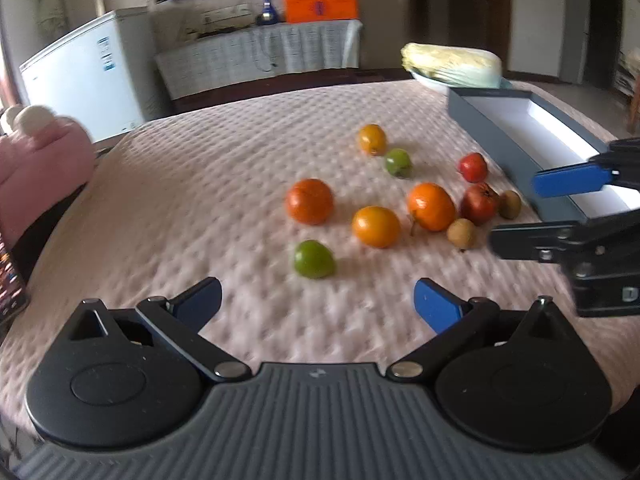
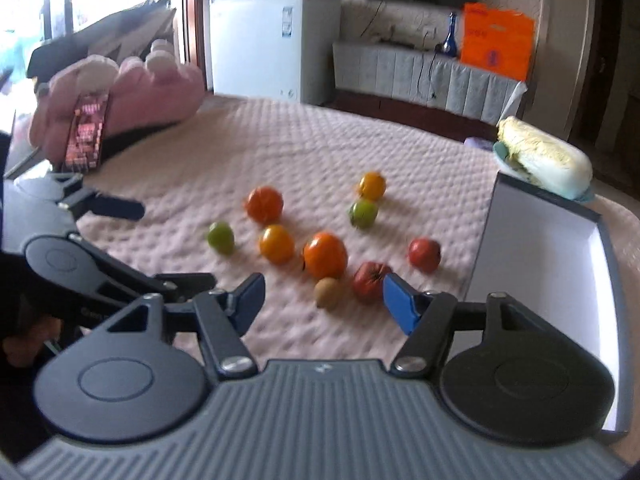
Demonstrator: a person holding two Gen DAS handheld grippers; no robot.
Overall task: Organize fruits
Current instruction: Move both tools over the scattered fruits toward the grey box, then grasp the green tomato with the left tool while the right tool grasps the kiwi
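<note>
Several fruits lie loose on the pink quilted tabletop (image 1: 200, 184): oranges (image 1: 309, 201), two green ones (image 1: 314, 259), two red ones (image 1: 480, 203) and two small brown ones (image 1: 462, 233). A grey box (image 1: 480, 120) with a white inside stands open at the right. My left gripper (image 1: 318, 300) is open just short of the near green fruit, holding nothing. My right gripper (image 2: 323, 292) is open, and also shows as the right gripper (image 1: 516, 212) beside the box. A brown fruit (image 2: 328, 292) lies just ahead between its fingers and a red fruit (image 2: 370, 280) sits by its right finger; the pads press on neither.
A cabbage (image 1: 452, 64) on a plate sits behind the box at the far right edge. A pink plush toy (image 2: 132, 92) and a dark patterned packet (image 2: 86, 136) occupy the left side. A white freezer (image 2: 256, 40) and a covered sideboard stand beyond the table.
</note>
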